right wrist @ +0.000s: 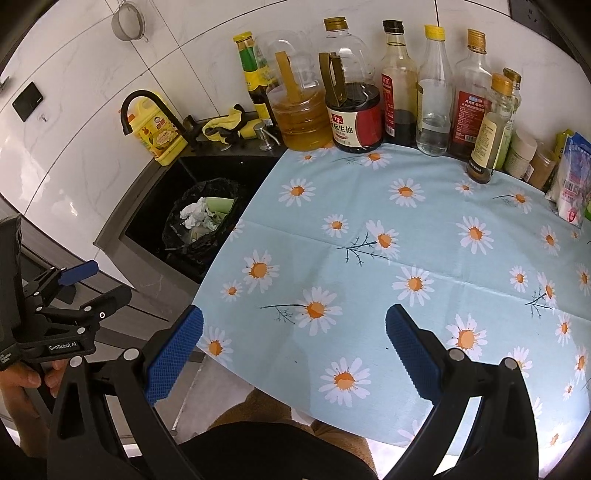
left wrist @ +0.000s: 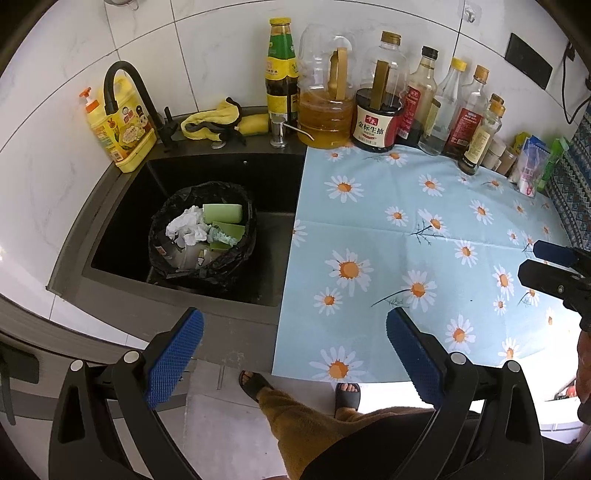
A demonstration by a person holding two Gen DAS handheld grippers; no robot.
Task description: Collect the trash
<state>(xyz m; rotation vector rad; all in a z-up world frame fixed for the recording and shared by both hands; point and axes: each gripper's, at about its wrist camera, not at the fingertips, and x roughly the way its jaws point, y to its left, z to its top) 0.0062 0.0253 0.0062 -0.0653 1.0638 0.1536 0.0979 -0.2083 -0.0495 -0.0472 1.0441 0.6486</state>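
left gripper [left wrist: 294, 360] wide apart, empty | right gripper [right wrist: 294, 360] likewise | crinkled black bag [left wrist: 236, 254]: crumpled paper [left wrist: 186, 226]

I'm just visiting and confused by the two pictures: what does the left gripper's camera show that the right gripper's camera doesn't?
Only the left wrist view shows the person's feet in black slippers and the orange pump top of the yellow detergent jug.

Only the right wrist view shows a metal mesh strainer hanging on the tiled wall.

Both show the black trash bag of crumpled paper in the dark sink, the daisy-print blue cloth, and bottles along the wall.
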